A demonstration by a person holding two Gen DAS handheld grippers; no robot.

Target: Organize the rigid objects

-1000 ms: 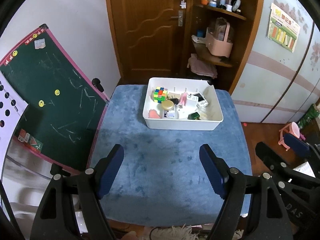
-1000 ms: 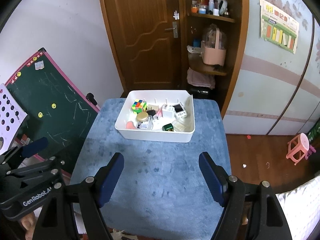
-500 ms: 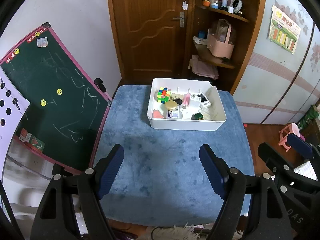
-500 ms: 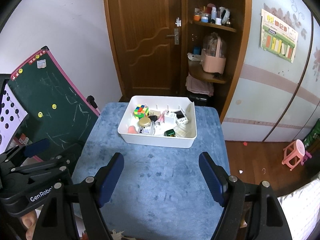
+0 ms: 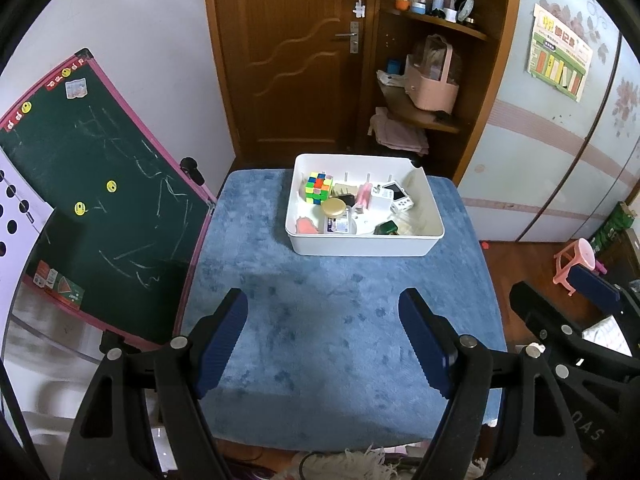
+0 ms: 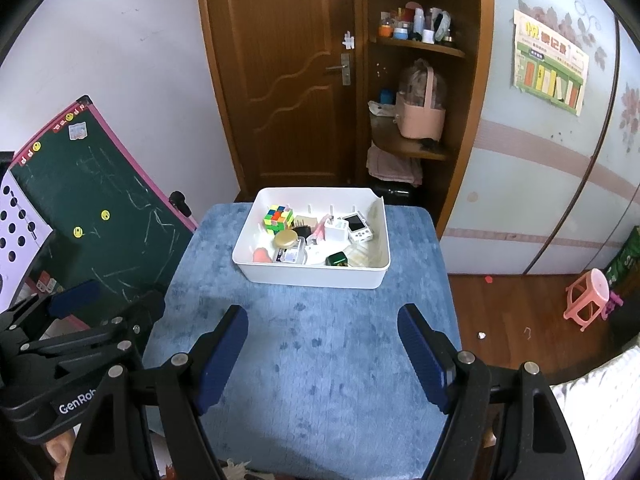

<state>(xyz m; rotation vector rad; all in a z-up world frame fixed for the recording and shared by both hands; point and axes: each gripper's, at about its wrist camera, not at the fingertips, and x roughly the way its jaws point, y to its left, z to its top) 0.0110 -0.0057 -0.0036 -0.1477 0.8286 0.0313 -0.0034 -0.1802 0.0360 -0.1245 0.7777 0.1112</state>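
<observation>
A white bin (image 5: 360, 245) (image 6: 312, 276) stands at the far end of a blue plush table (image 5: 320, 320) (image 6: 320, 360). In it lie a colour cube (image 5: 319, 187) (image 6: 277, 219), a gold-lidded jar (image 5: 333, 208) (image 6: 285, 238), a small white game console (image 5: 397, 196) (image 6: 358, 227), a green box (image 5: 386, 227) (image 6: 337, 259) and several other small items. My left gripper (image 5: 324, 336) is open and empty, held over the near table. My right gripper (image 6: 322, 350) is also open and empty, well short of the bin.
A green chalkboard with a pink frame (image 5: 92, 184) (image 6: 92, 200) leans at the table's left edge. A wooden door (image 5: 296, 56) and corner shelves with a pink basket (image 5: 432, 84) stand behind. A pink stool (image 6: 588, 300) sits on the floor at right.
Both grippers have drawn back and up from the bin, which now looks smaller and farther. Both stay open and empty.
</observation>
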